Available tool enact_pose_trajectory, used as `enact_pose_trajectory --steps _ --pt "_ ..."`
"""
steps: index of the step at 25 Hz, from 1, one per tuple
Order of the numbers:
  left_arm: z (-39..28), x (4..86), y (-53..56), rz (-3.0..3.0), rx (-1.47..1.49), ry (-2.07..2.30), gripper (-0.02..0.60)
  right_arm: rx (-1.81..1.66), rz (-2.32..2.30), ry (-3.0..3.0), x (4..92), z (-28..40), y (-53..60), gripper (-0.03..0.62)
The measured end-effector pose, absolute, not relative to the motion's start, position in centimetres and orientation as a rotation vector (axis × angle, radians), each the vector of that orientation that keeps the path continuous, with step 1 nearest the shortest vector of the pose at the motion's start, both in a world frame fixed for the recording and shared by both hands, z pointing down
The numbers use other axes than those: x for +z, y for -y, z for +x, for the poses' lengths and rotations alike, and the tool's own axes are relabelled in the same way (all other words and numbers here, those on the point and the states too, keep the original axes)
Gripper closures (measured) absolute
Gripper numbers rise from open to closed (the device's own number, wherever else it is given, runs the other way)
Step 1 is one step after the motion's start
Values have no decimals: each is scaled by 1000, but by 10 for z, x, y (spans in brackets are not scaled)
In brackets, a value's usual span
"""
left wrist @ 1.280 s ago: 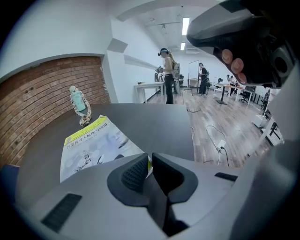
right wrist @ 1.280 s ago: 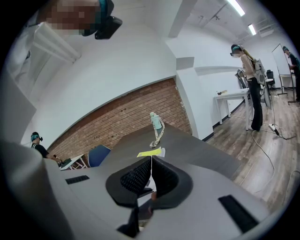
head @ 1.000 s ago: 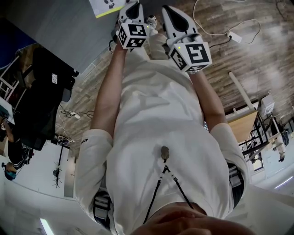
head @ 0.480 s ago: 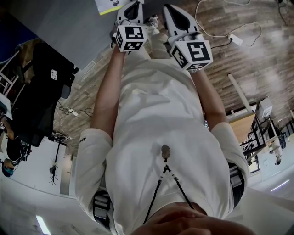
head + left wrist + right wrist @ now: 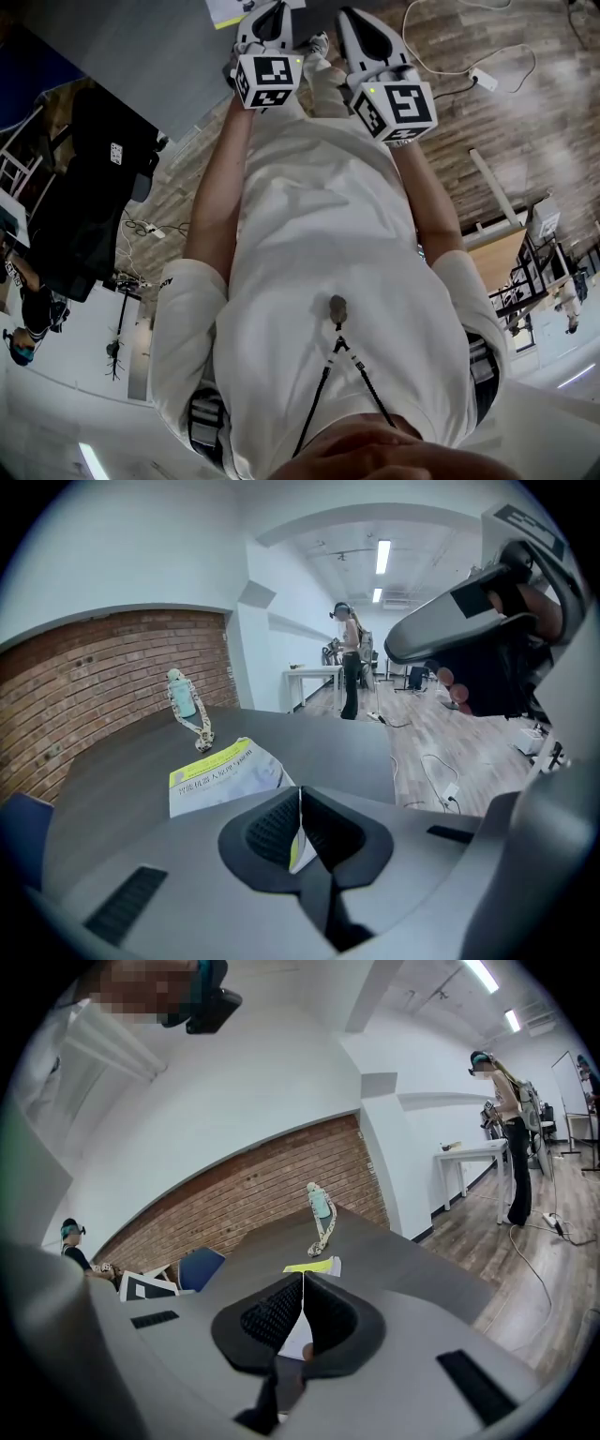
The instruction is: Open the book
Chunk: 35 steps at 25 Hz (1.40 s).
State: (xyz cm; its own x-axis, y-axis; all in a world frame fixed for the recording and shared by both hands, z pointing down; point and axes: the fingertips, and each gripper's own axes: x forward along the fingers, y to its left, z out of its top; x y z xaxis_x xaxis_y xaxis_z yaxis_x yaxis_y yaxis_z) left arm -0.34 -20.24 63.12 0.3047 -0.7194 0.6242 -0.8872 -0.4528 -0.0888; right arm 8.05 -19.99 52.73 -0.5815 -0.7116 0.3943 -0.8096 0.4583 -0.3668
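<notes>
Two grippers: both were found clenched on nothing; the pads of the left gripper were pressed together, those of the right gripper likewise.
Change: only slight shifts of both grippers were noted across the head views of the last second; the book was not touched.
Meaning: the task was judged not begun; the cover was still shut; an approach to the book was still owed.
Book: laid flat on the dark table, at 11 o'clock of the left jaws and at 12 o'clock of the right jaws.
Edges: the table's edge was seen at 3 o'clock of the book, with wooden floor beyond it.
Open room: bare tabletop was left at 9 o'clock of the book; a bottle with a strap stood at 11 o'clock, the strap's end near the book's far edge.
</notes>
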Motion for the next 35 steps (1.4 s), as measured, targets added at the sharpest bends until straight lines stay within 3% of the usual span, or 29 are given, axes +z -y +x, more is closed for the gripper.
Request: enact_pose_trajectory --steps 35 --pt "-123 609 184 2259 839 1539 557 744 1305 2528 507 -19 179 557"
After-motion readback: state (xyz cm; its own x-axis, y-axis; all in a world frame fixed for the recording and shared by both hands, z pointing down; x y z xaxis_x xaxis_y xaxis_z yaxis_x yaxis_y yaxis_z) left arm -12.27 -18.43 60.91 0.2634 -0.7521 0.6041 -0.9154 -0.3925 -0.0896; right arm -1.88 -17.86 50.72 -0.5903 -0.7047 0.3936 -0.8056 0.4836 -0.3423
